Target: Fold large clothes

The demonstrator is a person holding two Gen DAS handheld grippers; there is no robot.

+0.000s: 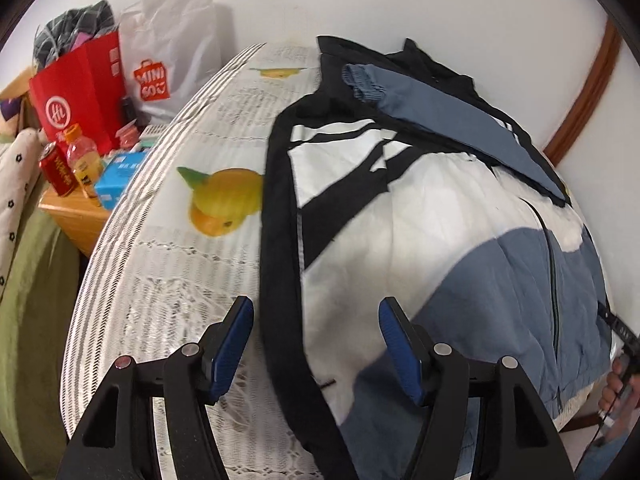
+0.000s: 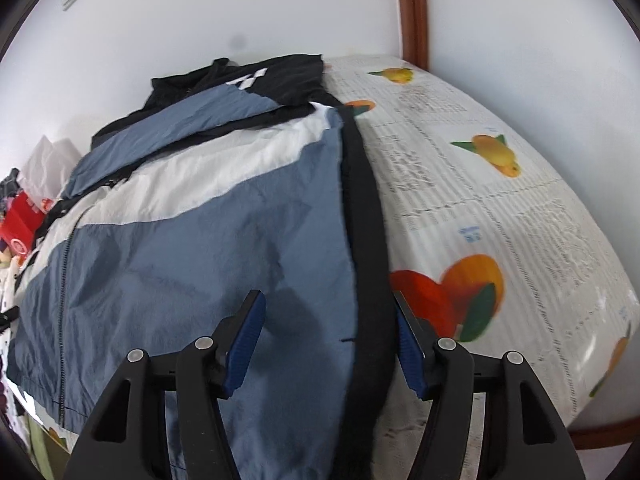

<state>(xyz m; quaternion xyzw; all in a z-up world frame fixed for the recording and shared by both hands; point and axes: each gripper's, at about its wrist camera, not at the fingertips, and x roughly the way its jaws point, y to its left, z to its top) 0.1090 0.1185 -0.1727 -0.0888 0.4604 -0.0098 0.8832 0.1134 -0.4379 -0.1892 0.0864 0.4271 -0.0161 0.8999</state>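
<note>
Bed (image 1: 168,272) was open left of the jacket (image 1: 460,240): bare fruit-print sheet, nothing on it. Same on the jacket's other side (image 2: 500,220), clear out to the mattress edge. Wall (image 2: 200,20) closed off the far end. Nightstand (image 1: 72,208) beside the bed was crowded: red bag (image 1: 80,92), white bag (image 1: 172,48), bottle (image 1: 82,164), can (image 1: 56,172), blue box (image 1: 120,176). No passage there.

Blue, white and black jacket (image 2: 208,240) flat on fruit-print bedsheet (image 2: 500,216), right gripper (image 2: 330,340) jaws apart above its black edge
</note>
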